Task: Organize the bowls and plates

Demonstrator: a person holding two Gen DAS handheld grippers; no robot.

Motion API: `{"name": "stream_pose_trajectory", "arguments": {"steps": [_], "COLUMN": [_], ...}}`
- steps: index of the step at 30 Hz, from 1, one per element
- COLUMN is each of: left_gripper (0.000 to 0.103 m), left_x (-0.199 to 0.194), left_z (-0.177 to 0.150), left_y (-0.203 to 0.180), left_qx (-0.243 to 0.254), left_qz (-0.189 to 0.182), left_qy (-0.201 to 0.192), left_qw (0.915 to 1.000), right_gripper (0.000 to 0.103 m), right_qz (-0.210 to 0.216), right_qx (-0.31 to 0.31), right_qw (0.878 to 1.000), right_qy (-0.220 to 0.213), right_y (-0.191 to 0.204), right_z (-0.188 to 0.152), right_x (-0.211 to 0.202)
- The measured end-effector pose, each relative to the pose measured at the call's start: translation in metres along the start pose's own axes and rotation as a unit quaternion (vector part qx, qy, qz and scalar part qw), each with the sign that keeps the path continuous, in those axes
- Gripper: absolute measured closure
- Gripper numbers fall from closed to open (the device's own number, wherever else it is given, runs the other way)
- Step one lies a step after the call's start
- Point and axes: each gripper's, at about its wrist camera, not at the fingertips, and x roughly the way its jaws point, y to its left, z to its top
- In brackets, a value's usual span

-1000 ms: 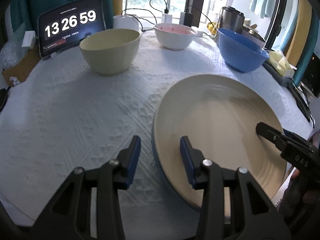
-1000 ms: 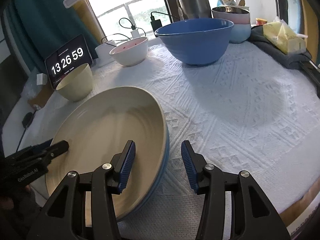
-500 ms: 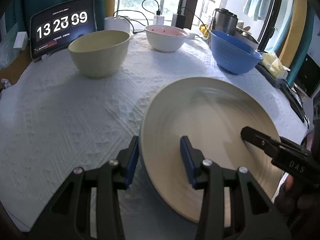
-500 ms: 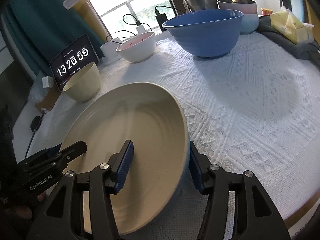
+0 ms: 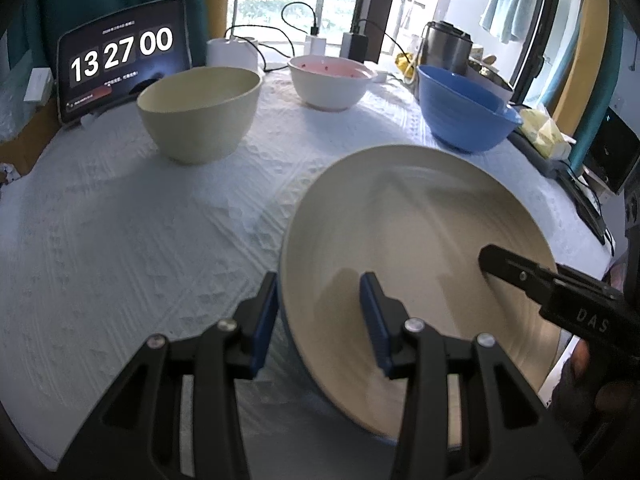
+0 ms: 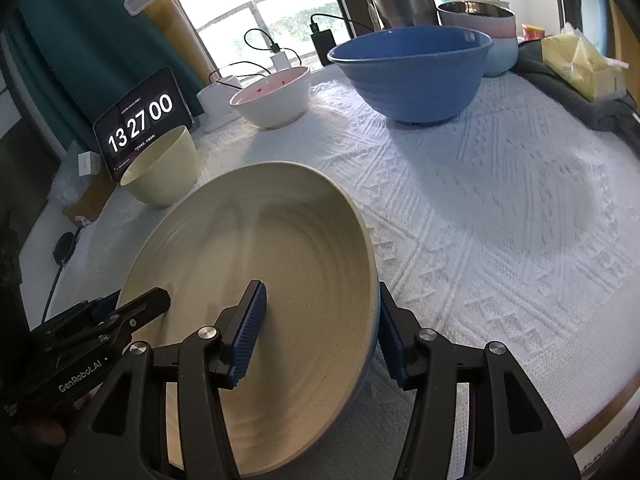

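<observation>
A large beige plate (image 5: 420,240) (image 6: 280,260), blue underneath, lies on the white tablecloth at the near side. My left gripper (image 5: 318,320) is open astride its left rim: the outer pad touches the blue wall and the inner one is over the beige inside. My right gripper (image 6: 320,336) is open astride the opposite rim in the same way. Each gripper's fingers (image 5: 520,276) (image 6: 136,312) show in the other's view. Farther back stand a beige bowl (image 5: 200,112), a white bowl with a pink inside (image 5: 328,80) and a blue bowl (image 5: 460,108).
A tablet showing a clock (image 5: 120,56) leans at the back left, with chargers and cables behind the bowls. A steel pot (image 6: 400,0), stacked small bowls (image 6: 480,28) and a yellow tissue pack (image 6: 580,60) crowd the back right. The table edge (image 6: 600,420) runs close on the right.
The plate's rims have slid deeper between both pairs of jaws, up against each outer finger. The right jaws have widened a little. The clock went from 13 26 59 to 13 27 00.
</observation>
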Motion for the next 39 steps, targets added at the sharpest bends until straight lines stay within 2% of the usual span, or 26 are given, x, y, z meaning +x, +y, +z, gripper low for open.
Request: {"name": "stream_pose_trajectory", "arguments": {"steps": [11, 39], "left_gripper": [0.061, 0.061], "left_x": [-0.005, -0.015], "left_z": [0.007, 0.007], "left_y": [0.025, 0.12], "left_qx": [-0.025, -0.095], "left_qz": [0.001, 0.029], "left_qy": [-0.011, -0.023], "left_qw": [0.9996, 0.9948], "right_gripper": [0.047, 0.046], "right_qz": [0.001, 0.027], "right_qx": [-0.019, -0.073], "right_qw": [1.0, 0.996], "right_qy": [0.002, 0.042], "right_y": [0.023, 0.104], "right_z": [0.011, 0.025], "right_x": [0.006, 0.058]}}
